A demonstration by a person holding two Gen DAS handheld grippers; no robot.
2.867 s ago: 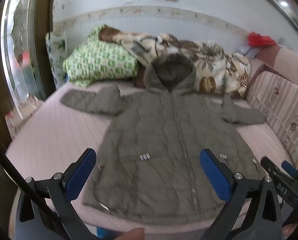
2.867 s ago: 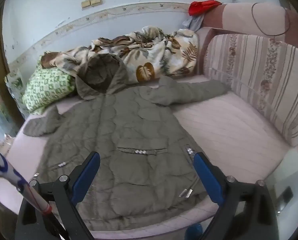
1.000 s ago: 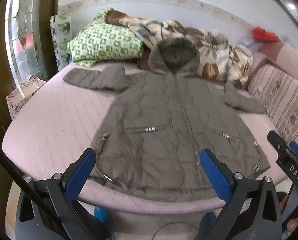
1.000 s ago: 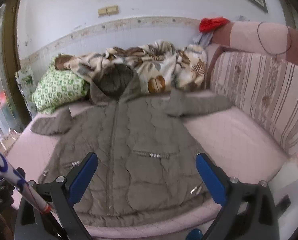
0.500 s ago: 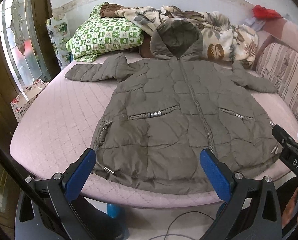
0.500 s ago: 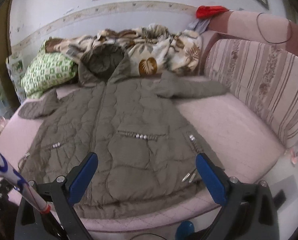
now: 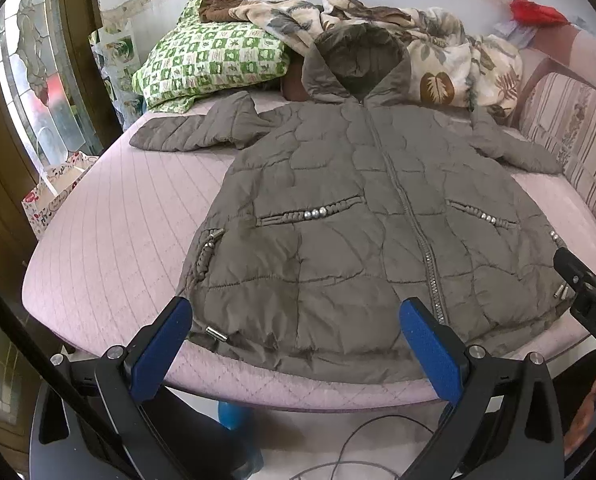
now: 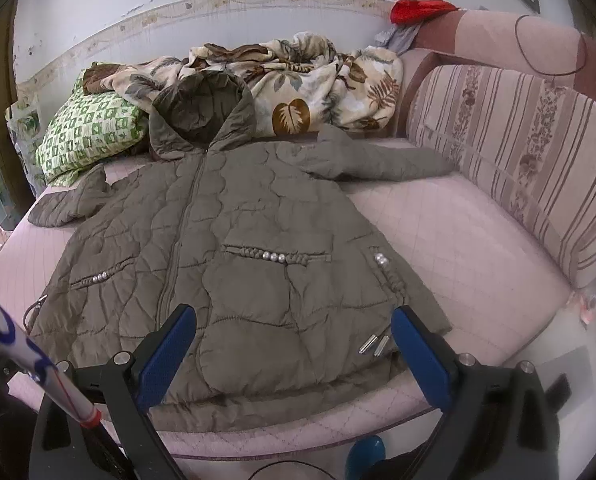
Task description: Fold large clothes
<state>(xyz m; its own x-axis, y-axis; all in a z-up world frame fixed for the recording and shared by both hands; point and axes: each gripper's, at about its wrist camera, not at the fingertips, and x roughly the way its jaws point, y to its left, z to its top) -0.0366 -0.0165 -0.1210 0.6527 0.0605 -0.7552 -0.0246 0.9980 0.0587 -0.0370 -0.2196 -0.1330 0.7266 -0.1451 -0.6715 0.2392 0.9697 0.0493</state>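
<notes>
An olive quilted hooded coat (image 7: pixel 362 216) (image 8: pixel 233 248) lies face up on a pink quilted bed (image 7: pixel 109 232) (image 8: pixel 478 264). It is zipped, with both sleeves spread out and the hood toward the wall. My left gripper (image 7: pixel 295 332) hovers open just off the bed's front edge, over the coat's left hem. My right gripper (image 8: pixel 293 340) is open too, above the hem near the coat's right corner and its two metal drawstring ends (image 8: pixel 374 345). Nothing is held in either one. The right gripper's tip also shows at the right edge of the left wrist view.
A green checked pillow (image 7: pixel 213 64) (image 8: pixel 89 132) and a leaf-print blanket (image 7: pixel 438 60) (image 8: pixel 306 88) are heaped at the head. A striped cushion back (image 8: pixel 518 160) borders the right side. A window (image 7: pixel 29 80) stands left. A cable (image 7: pixel 378 432) lies on the floor below.
Both grippers have come closer to the bed's front edge and the coat's hem, so the coat fills more of each view. The coat itself has not moved.
</notes>
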